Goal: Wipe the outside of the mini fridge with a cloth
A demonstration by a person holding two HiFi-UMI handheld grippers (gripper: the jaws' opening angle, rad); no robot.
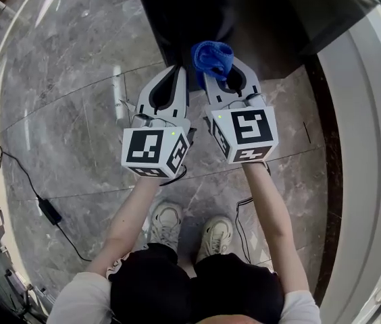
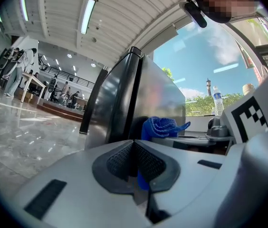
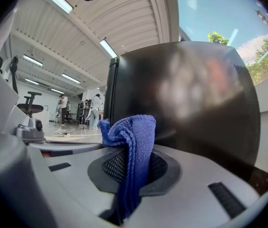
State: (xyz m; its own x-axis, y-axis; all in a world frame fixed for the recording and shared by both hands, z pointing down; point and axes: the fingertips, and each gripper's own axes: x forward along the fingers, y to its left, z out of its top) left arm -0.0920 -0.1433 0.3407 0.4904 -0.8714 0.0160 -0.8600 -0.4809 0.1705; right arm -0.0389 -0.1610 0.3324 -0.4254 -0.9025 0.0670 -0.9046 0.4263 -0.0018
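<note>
While beside mini fridge (image 1: 258, 19), cloth (image 1: 212, 55) in jaws of right gripper (image 1: 224, 71)

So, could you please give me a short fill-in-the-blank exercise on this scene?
The cloth is ___ in colour.
The gripper holding it is the ___ one.
The fridge in front is ___.
The person's shoes are ___.
Missing words: blue, right, black, white.

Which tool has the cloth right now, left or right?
The right tool: the blue cloth is pinched in its jaws and bunches out above them. The left tool is shut with no cloth sticking out.
</note>
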